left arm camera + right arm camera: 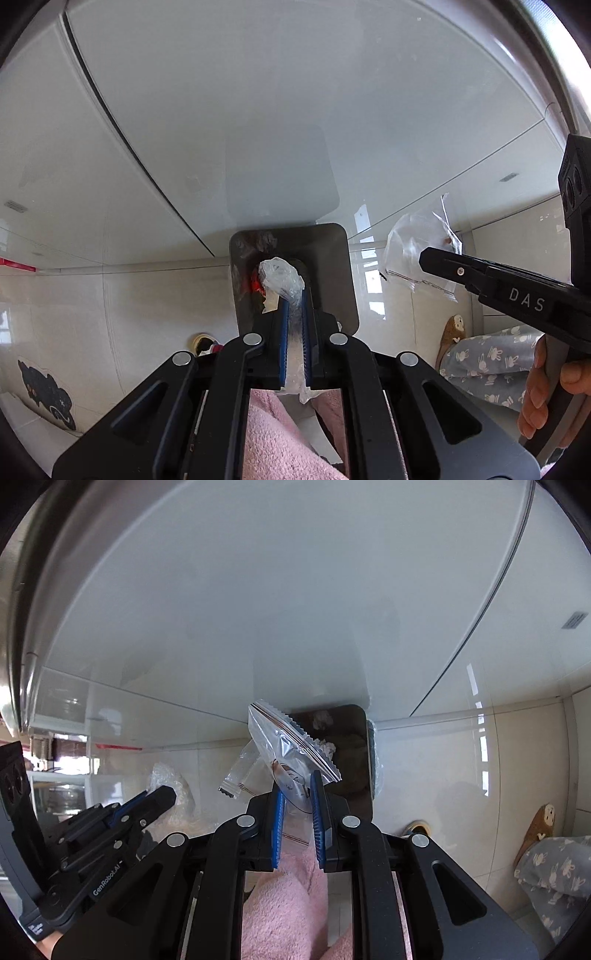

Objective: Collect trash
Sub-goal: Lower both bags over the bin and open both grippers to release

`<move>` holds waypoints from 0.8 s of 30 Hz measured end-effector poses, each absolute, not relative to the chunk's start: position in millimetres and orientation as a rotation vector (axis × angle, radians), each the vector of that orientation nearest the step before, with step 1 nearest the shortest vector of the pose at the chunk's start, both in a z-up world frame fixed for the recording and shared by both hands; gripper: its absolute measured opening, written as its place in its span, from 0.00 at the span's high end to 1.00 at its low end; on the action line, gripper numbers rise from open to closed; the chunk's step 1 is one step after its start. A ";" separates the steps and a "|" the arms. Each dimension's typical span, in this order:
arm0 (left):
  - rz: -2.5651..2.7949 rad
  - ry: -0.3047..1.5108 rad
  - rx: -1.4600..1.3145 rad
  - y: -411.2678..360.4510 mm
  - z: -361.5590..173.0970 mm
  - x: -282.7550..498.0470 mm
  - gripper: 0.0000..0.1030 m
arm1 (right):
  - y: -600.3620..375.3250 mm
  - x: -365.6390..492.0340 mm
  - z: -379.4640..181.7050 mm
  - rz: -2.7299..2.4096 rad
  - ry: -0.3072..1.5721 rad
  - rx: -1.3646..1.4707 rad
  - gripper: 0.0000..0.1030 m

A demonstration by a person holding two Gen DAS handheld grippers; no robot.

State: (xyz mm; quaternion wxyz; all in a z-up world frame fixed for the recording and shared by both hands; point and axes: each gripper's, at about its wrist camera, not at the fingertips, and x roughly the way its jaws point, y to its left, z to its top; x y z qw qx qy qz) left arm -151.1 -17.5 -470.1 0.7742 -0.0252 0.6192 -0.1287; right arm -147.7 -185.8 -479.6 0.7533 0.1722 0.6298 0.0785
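My left gripper (294, 295) is shut on a crumpled clear plastic wrap (281, 276) and holds it just over the open top of a dark bin (332, 258) that stands on the floor against white cabinets. My right gripper (296, 786) is shut on a clear zip bag (291, 749) with a printed label, held over the same bin (351, 738). In the left wrist view the right gripper (424, 258) comes in from the right with the zip bag (417, 240). In the right wrist view the left gripper (166, 794) sits at the lower left with its wrap (170, 779).
White cabinet doors (258, 110) fill the background above the tiled floor (129, 302). A brown slipper (452, 332) and a patterned pyjama leg (491, 362) are at the right. A dark sticker (44, 387) lies at the lower left. Pink fleece (280, 435) lies below the grippers.
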 end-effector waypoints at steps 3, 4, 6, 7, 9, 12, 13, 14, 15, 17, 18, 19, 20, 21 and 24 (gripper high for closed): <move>-0.294 1.364 -0.051 -19.2 -491.8 -146.0 0.95 | -184.3 -143.5 -500.8 0.157 1.393 0.390 0.85; -0.301 1.374 -0.053 -18.6 -498.1 -147.2 0.95 | -182.2 -141.0 -506.1 0.160 1.399 0.391 0.85; -0.315 1.395 -0.056 -21.2 -511.5 -146.4 0.95 | -180.3 -138.3 -516.2 0.158 1.410 0.385 0.85; -0.321 1.403 -0.057 -21.4 -517.2 -144.7 0.95 | -179.0 -138.2 -520.4 0.155 1.417 0.388 0.85; -0.329 1.421 -0.061 -23.6 -525.9 -142.1 0.95 | -173.9 -139.2 -525.6 0.147 1.425 0.392 0.85; -0.332 1.431 -0.054 -25.4 -534.9 -139.5 0.94 | -174.8 -136.5 -533.1 0.139 1.437 0.393 0.85; -0.330 1.431 -0.058 -26.3 -535.0 -138.6 0.93 | -175.1 -135.3 -534.0 0.136 1.440 0.392 0.85; -0.326 1.430 -0.062 -25.8 -535.5 -137.9 0.92 | -174.6 -134.9 -535.3 0.134 1.443 0.393 0.84; -0.326 1.429 -0.068 -25.1 -535.1 -137.0 0.91 | -175.5 -134.1 -535.7 0.135 1.446 0.399 0.83; -0.322 1.432 -0.066 -27.8 -534.7 -136.9 0.86 | -176.1 -132.0 -535.5 0.138 1.446 0.417 0.82; -0.321 1.432 -0.059 -28.3 -534.1 -136.4 0.85 | -177.0 -130.7 -537.2 0.139 1.450 0.421 0.82; -0.320 1.432 -0.051 -30.6 -535.4 -137.0 0.82 | -177.0 -129.9 -536.5 0.144 1.452 0.431 0.81; -0.321 1.432 -0.045 -31.4 -534.5 -136.5 0.78 | -177.2 -128.9 -537.0 0.144 1.454 0.437 0.79; -0.318 1.428 -0.038 -33.1 -533.7 -136.9 0.70 | -178.7 -128.3 -538.6 0.145 1.450 0.443 0.66; -0.301 1.402 -0.017 -36.4 -528.3 -137.8 0.52 | -181.5 -126.8 -534.5 0.141 1.430 0.457 0.37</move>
